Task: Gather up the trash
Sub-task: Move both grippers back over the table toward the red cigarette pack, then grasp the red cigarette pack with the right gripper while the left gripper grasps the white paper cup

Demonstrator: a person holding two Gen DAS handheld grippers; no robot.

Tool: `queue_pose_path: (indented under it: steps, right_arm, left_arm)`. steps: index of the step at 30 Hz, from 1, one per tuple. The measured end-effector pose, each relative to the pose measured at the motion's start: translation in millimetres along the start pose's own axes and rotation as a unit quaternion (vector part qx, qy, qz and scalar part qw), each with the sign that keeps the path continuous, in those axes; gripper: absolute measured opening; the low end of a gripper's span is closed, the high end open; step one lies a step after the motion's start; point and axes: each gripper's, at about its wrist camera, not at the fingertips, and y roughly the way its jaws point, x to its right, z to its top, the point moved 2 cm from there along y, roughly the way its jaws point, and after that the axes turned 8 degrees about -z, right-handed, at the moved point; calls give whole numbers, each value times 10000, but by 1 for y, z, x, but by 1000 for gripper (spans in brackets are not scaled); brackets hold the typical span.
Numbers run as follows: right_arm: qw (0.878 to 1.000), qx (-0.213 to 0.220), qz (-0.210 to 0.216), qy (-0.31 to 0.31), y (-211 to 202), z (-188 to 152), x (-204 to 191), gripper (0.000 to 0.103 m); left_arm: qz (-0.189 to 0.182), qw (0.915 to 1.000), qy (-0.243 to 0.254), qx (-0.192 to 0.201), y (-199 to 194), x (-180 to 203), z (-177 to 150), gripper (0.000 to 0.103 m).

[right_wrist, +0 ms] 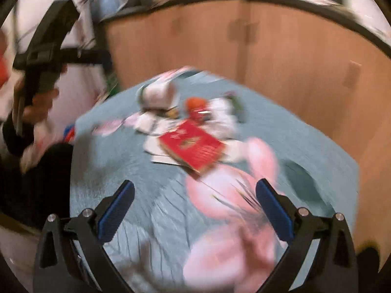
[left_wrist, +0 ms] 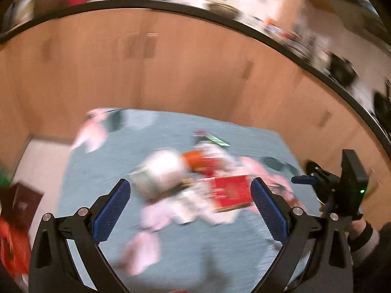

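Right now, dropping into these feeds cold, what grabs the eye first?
The red box stands out, lying flat in the middle of a trash heap on the blue mat. Pink wrappers spread from it toward the right gripper, whose jaws stand wide with nothing between them. The left gripper hangs just as open above the heap. Everything is motion-blurred, so finer items are hard to name.

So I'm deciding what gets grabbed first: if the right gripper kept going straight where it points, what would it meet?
Probably the crumpled pink wrapper lying on the blue mat, just ahead of the open right gripper. The red card lies farther on. Blur makes depth uncertain.
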Motion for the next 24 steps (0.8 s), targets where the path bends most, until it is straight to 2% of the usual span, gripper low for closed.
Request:
queue_pose_path:
  steps: [3, 6, 9, 10, 13, 15, 17, 20, 22, 24]
  right_arm:
    - [9972, -231, 163, -694, 40, 20, 0, 99]
    - [9942, -330, 406, -944, 57, 34, 4, 99]
    - [9894, -706, 648, -1095, 79, 45, 8, 96]
    - [9877, -837, 696, -1126, 84, 45, 10, 93]
    - [9837, -1108, 833, -1144, 93, 43, 14, 77]
    - [9843, -1049, 813, -1166, 92, 42, 13, 76]
    - [9853, -1025, 759, -1139, 88, 42, 14, 73]
    - [9879, -877, 760, -1034, 71, 34, 10, 71]
    - [9900, -740, 823, -878, 50, 23, 9, 70]
    - [9925, -627, 847, -620, 32, 9, 10, 70]
  left_arm:
    - [128, 9992, -326, 166, -24, -34, -4, 95]
    - [236, 9987, -396, 230, -30, -50, -6, 95]
    - [240, 9981, -538, 186, -25, -64, -9, 95]
    - [233, 9979, -577, 174, -22, -66, -9, 95]
    - [209, 9979, -594, 133, -11, -72, -9, 95]
    - [239, 9985, -483, 93, -4, -73, -10, 95]
    - [219, 9992, -333, 8, 5, -70, -8, 95]
    - [205, 9996, 158, -95, 18, -60, -1, 95]
    - [74, 9976, 656, -220, 29, -48, 2, 95]
    - [44, 9886, 1452, -395, 45, -31, 2, 95]
